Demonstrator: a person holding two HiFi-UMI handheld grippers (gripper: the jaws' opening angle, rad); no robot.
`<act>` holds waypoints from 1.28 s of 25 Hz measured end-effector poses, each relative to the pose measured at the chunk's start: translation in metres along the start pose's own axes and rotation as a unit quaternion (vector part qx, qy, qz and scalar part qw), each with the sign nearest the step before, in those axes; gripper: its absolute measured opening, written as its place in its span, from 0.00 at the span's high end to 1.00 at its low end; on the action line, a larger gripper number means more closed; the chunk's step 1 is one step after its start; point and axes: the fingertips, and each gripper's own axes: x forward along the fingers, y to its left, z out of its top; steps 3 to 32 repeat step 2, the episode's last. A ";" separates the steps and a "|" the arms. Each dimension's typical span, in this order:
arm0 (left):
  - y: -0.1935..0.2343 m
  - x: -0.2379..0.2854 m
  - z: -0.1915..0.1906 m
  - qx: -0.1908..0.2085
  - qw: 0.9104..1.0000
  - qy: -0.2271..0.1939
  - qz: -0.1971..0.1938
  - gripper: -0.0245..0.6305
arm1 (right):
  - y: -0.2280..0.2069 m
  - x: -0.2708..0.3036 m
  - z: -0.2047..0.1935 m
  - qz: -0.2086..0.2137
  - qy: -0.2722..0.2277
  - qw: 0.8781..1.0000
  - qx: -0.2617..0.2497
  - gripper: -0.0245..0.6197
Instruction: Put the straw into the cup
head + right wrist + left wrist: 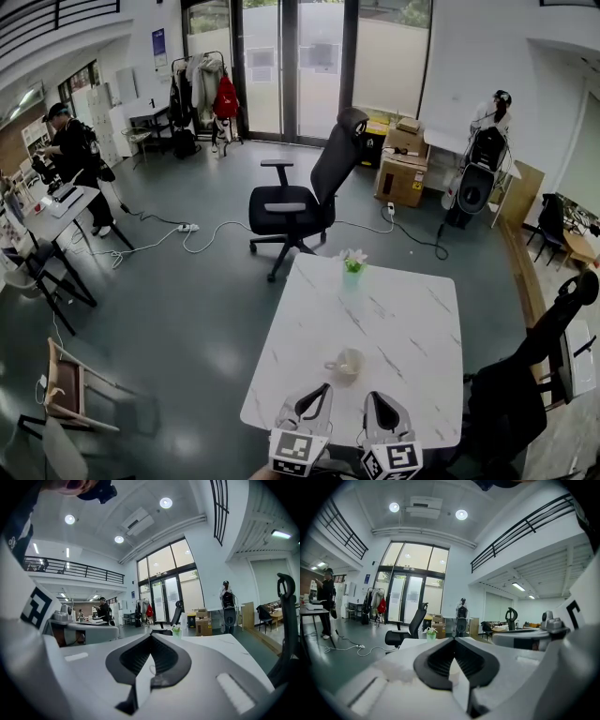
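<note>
The left tongs [325, 385] and right tongs [371, 395] were pinched closed on nothing, near the cup [346, 362]. I couldn't make out any straw, so progress was unclear.

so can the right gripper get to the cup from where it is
Probably yes. The cup sits on the table just ahead of the right gripper, with only bare tabletop between them. Its jaws are shut, so they would need to open first.
</note>
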 end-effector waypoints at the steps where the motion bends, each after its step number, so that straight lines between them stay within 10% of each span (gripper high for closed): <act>1: 0.001 0.000 0.000 0.000 1.000 -0.001 0.002 0.96 | 0.000 0.001 0.000 0.002 0.000 1.000 0.000 0.96; 32: 0.003 0.000 0.000 -0.001 1.000 -0.003 0.004 0.96 | 0.001 0.002 0.000 0.003 -0.001 1.000 0.000 0.96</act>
